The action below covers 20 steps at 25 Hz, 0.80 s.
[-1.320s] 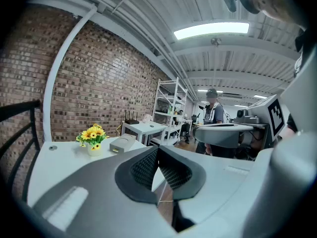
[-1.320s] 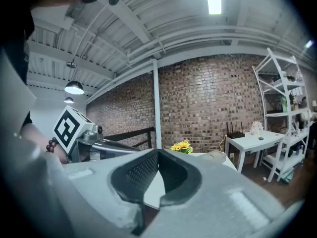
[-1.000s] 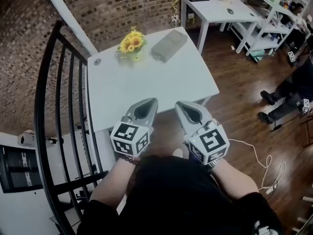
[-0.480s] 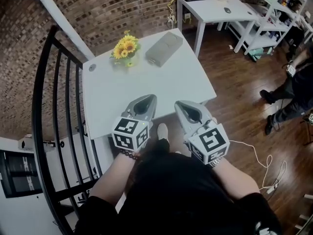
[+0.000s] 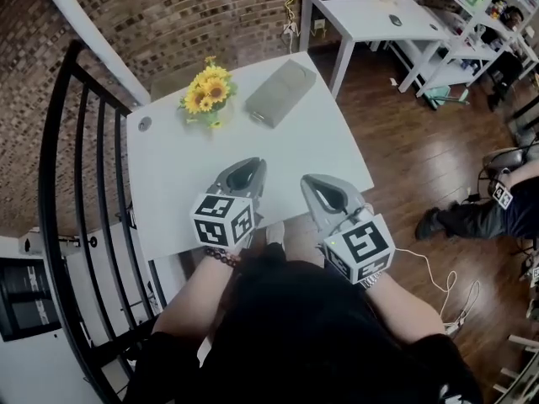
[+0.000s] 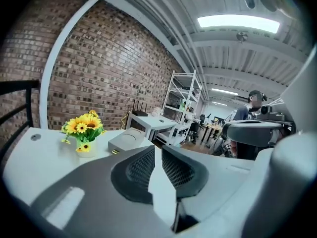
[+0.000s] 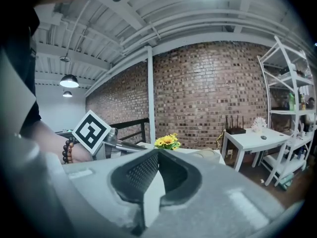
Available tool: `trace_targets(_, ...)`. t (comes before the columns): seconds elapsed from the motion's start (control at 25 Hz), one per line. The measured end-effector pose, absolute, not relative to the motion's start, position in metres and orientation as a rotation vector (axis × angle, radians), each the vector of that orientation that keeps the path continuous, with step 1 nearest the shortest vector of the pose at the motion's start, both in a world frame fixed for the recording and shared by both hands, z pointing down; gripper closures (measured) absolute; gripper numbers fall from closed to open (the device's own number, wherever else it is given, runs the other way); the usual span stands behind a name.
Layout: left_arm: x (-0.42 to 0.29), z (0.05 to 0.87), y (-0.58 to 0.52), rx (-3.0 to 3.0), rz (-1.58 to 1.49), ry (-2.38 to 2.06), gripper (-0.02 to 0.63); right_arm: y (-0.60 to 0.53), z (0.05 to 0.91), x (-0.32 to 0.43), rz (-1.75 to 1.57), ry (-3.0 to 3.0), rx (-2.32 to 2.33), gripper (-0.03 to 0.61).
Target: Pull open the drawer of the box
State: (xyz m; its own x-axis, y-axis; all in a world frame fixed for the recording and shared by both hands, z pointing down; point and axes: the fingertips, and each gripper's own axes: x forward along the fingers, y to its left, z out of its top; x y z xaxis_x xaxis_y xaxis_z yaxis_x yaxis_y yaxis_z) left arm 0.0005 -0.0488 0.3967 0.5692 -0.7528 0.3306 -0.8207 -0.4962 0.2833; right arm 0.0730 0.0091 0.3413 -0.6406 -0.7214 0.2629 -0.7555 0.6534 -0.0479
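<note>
The grey box (image 5: pixel 280 93) lies flat at the far side of the white table (image 5: pixel 168 183), right of a small pot of sunflowers (image 5: pixel 205 95). Both grippers hover at the table's near edge, well short of the box. My left gripper (image 5: pixel 253 166) is over the tabletop, its jaws a narrow gap apart and empty. In the left gripper view the box (image 6: pixel 128 140) shows beyond the left gripper (image 6: pixel 158 150). My right gripper (image 5: pixel 311 181) is shut on nothing. In the right gripper view the right gripper (image 7: pixel 158 151) hides most of the box (image 7: pixel 209 154). No drawer front is discernible.
A black stair railing (image 5: pixel 76 225) runs along the table's left side. A second white table (image 5: pixel 370 11) with a router stands behind, with white shelving (image 5: pixel 472 32) to the right. A seated person's legs (image 5: pixel 472 217) are on the wood floor at the right.
Both grippers have moved forward from in front of the table to its near edge, the left one now over the tabletop. The table and box look closer. The person at the right has shifted.
</note>
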Motion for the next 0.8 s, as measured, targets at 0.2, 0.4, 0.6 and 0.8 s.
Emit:
trace_targets(0.2, -0.010, 0.430, -0.100, 2.281, 0.187, -1.244, 0.543, -0.034, 0.357, 0.064, 0.248, -2.605, 1.165, 0.589)
trace_targets(0.4, -0.023, 0.467, -0.148, 2.140, 0.135, -1.195, 0.532, -0.071, 0.373, 0.052, 0.276, -2.545, 1.140, 0.589)
trace_targets(0.6, -0.028, 0.501, -0.186, 2.015, 0.078, -1.130, 0.523, -0.100, 0.390, 0.041, 0.301, -2.493, 1.119, 0.589)
trace_targets(0.8, -0.025, 0.535, -0.213, 1.903, 0.039, -1.045, 0.523, -0.124, 0.406, 0.031, 0.330, -2.449, 1.104, 0.589)
